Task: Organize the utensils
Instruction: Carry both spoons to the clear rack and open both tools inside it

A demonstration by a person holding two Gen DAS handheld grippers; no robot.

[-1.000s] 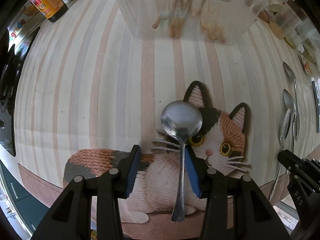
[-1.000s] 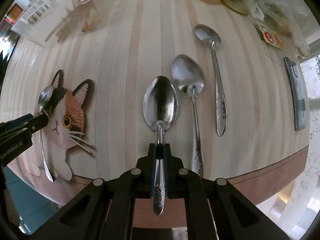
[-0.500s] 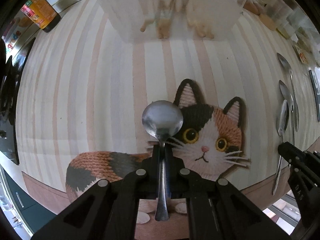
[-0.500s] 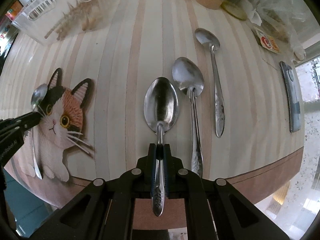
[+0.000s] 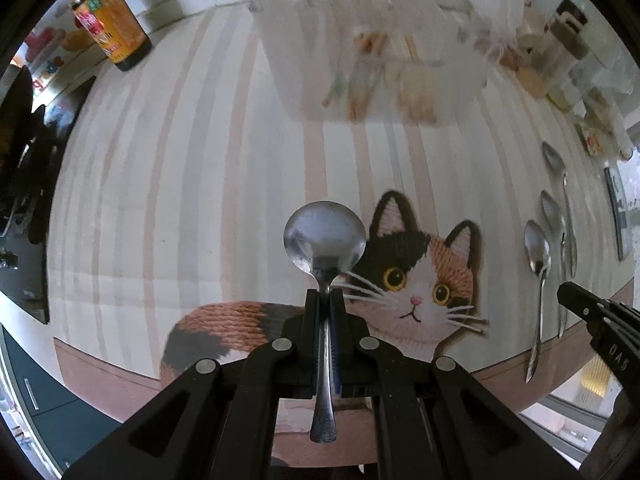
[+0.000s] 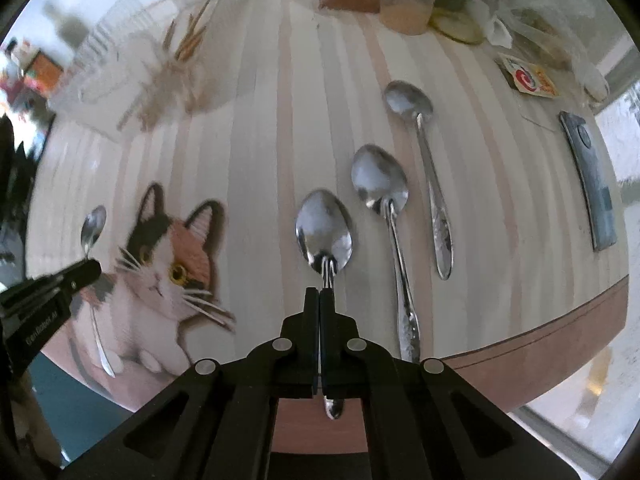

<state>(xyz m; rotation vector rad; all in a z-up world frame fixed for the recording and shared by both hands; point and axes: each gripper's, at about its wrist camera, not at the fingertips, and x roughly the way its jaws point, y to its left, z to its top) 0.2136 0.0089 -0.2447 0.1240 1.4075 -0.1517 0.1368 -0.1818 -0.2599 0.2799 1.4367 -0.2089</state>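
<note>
left gripper (image 5: 324, 300) now clenched on round spoon (image 5: 324, 236), was open 1.0 s ago; spoon lifted over cat mat (image 5: 420, 280). right gripper (image 6: 320, 300) still clamps oval spoon (image 6: 324, 226), now raised. 2 spoons (image 6: 380, 178) remain on table right. clear bin (image 5: 372, 40) far, likely next.

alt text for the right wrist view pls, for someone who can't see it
The right hand-held gripper is shut on the handle of an oval spoon above a striped tablecloth. Two more spoons lie to its right; at left, the left hand-held gripper holds a round spoon over a printed cat.
</note>
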